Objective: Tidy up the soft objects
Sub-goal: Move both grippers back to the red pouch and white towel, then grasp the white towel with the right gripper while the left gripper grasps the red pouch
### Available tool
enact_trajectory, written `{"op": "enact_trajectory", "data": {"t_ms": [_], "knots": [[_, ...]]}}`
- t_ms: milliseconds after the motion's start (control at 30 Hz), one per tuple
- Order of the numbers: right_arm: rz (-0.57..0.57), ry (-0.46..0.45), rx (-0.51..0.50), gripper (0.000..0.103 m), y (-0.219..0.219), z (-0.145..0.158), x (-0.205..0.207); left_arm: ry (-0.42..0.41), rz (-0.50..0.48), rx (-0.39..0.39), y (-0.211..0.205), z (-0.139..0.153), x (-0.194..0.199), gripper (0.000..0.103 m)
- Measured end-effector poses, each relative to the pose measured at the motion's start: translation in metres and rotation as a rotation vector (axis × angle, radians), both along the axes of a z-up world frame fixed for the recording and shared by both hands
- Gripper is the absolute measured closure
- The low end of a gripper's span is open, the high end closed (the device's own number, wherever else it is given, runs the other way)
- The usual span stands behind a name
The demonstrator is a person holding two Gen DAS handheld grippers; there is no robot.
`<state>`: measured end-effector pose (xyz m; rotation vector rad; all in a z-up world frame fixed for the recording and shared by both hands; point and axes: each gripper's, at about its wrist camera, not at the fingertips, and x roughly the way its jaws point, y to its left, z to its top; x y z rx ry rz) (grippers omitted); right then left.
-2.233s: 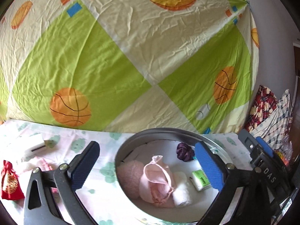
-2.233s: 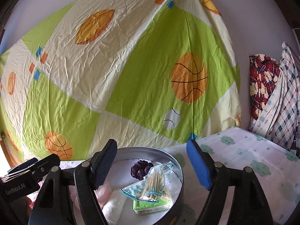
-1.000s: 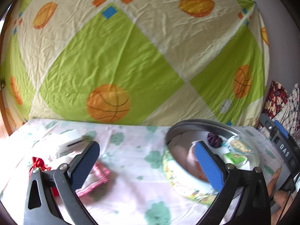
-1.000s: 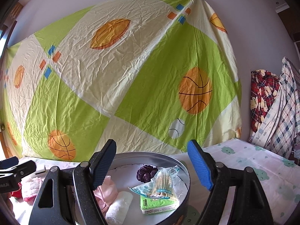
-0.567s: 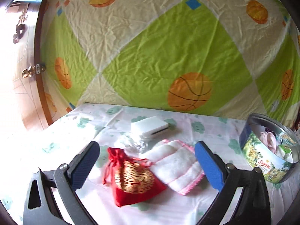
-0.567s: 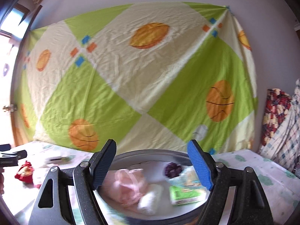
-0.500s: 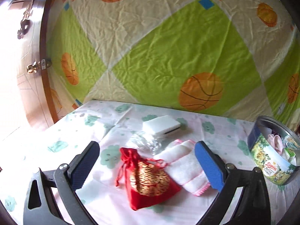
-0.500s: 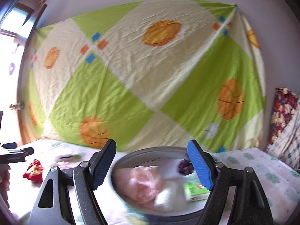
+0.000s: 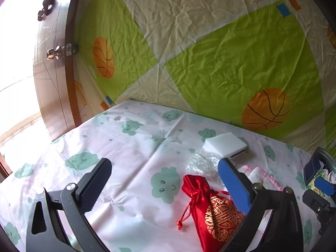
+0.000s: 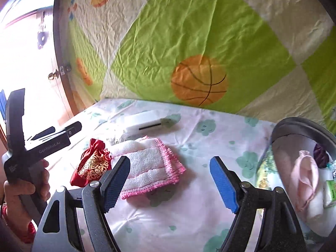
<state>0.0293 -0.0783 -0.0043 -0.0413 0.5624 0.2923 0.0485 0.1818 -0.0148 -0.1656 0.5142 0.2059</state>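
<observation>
1. Because no item sits between its pads, the left gripper (image 9: 163, 185) hovers above the tablecloth (image 9: 134, 147) with jaws spread wide and empty; the red drawstring pouch (image 9: 212, 210) lies just beside its blue-padded finger, which suggests the pouch is the next pick.
2. The right gripper (image 10: 170, 180) is likewise spread and holds nothing. It hangs over the cloth between the folded pink-edged towel (image 10: 151, 163) and the round tin (image 10: 294, 130), probably placed to serve either.
3. The tin stands at the right side of the table and already holds a pink fabric item (image 10: 304, 174), a dark purple piece (image 10: 320, 153) and a green packet (image 10: 331, 191); it appears to be the collecting container.
4. The pouch touches the towel's left edge. A white block (image 9: 225, 143) and crinkled clear plastic (image 9: 202, 164) lie behind them, towards the hanging basketball sheet (image 9: 231, 52).
5. Judgement: three or four items remain outside the tin, so sorting is partly done.
6. Risk: the pouch's loose cord (image 9: 184, 214) may snag or slip from the pads.
</observation>
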Motion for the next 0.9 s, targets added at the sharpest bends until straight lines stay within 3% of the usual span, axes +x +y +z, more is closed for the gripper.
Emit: {"op": "enact_trajectory", "data": {"t_ms": [200, 367, 600, 700, 767, 833, 900], "knots": [[0.083, 0.162, -0.011, 0.023, 0.019, -0.019, 0.049, 0.08, 0.04, -0.125, 0.021, -0.009, 0.006, 0.0], [0.142, 0.3, 0.011, 0.023, 0.035, -0.041, 0.076, 0.099, 0.047, -0.203, 0.03, -0.013, 0.005, 0.0], [0.153, 0.286, -0.156, 0.024, 0.064, -0.052, 0.082, 0.145, 0.051, -0.185, 0.028, -0.019, 0.007, 0.0], [0.16, 0.278, -0.169, 0.039, 0.065, -0.052, 0.08, 0.155, 0.04, -0.182, 0.027, -0.021, 0.008, 0.0], [0.156, 0.27, -0.16, 0.069, 0.061, -0.05, 0.075, 0.163, 0.028, -0.184, 0.026, -0.022, 0.008, 0.0], [0.16, 0.264, -0.138, 0.08, 0.058, -0.047, 0.066, 0.166, 0.0, -0.195, 0.024, -0.022, 0.008, 0.0], [0.144, 0.251, -0.099, 0.082, 0.05, -0.045, 0.053, 0.161, -0.038, -0.198, 0.019, -0.021, 0.006, 0.001]]}}
